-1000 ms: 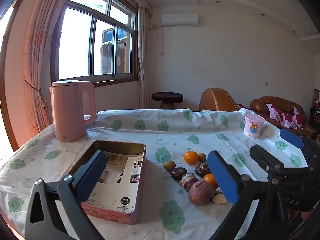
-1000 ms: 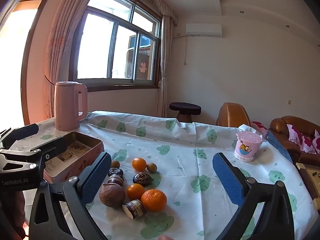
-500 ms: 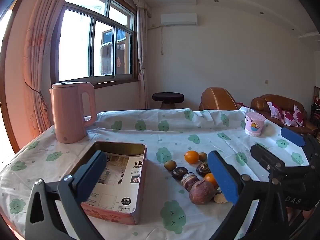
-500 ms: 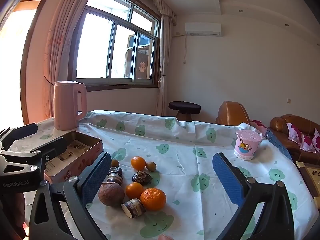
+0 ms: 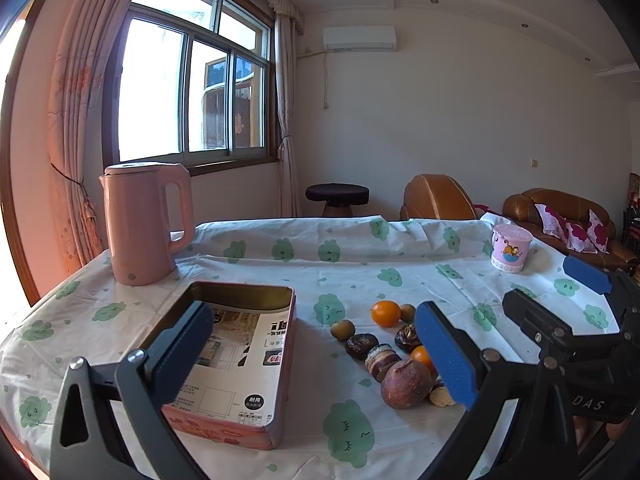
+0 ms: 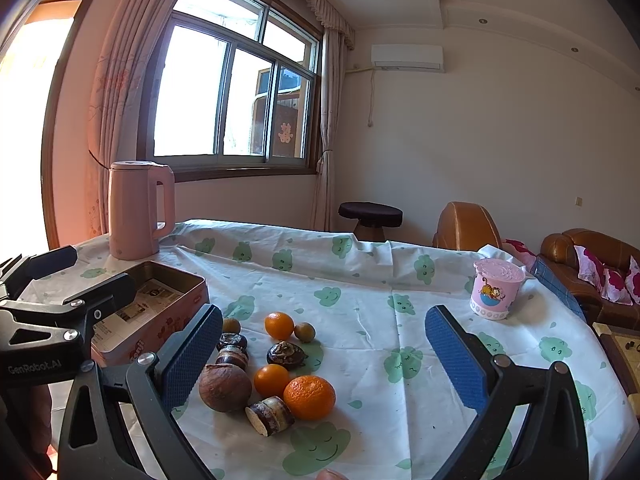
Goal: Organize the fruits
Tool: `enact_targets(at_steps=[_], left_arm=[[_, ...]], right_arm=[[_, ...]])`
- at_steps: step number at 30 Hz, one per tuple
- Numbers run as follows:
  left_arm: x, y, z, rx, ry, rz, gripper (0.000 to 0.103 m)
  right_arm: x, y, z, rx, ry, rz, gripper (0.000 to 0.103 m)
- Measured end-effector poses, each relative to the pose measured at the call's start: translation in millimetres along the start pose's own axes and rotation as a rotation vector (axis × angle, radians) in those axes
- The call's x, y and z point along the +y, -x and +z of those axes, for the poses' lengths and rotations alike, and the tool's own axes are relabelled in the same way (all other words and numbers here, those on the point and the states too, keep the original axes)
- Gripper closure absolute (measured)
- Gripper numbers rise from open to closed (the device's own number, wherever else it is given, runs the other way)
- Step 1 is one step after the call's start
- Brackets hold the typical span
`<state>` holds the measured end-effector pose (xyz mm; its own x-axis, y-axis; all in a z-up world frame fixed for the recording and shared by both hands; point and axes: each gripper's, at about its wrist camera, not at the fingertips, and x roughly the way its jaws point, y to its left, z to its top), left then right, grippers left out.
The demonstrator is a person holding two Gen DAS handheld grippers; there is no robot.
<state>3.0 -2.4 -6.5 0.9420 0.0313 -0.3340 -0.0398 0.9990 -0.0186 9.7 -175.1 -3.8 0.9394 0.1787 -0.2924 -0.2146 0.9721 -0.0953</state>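
A cluster of fruit lies on the cloud-print tablecloth: a big orange (image 6: 309, 396), two small oranges (image 6: 279, 325) (image 6: 271, 379), a brown round fruit (image 6: 225, 387) (image 5: 405, 383), small green-brown fruits (image 6: 304, 331) and dark dried pieces (image 6: 286, 354). An open pink tin box (image 5: 236, 360) (image 6: 152, 312), lined with printed paper, sits left of the fruit. My left gripper (image 5: 316, 352) is open and empty, above the box's right side. My right gripper (image 6: 324, 360) is open and empty, hovering over the fruit.
A pink kettle (image 5: 144, 220) (image 6: 138, 208) stands at the table's back left. A pink cartoon cup (image 6: 496, 294) (image 5: 510, 252) stands at the back right. Beyond the table are a stool (image 5: 337, 196) and brown sofas (image 5: 560, 216).
Both views have shifted only slightly; the fruit and the box lie where they were, and both grippers stay open.
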Motion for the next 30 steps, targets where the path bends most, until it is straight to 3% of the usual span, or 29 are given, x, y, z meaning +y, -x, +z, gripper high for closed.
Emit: enact_targets(at_steps=[30], left_arm=[[5.5,-0.6,-4.9,0.005,0.006,0.004,0.0]], right_arm=[[5.9,-0.4,-5.5,0.014,-0.002,0.007,0.001]])
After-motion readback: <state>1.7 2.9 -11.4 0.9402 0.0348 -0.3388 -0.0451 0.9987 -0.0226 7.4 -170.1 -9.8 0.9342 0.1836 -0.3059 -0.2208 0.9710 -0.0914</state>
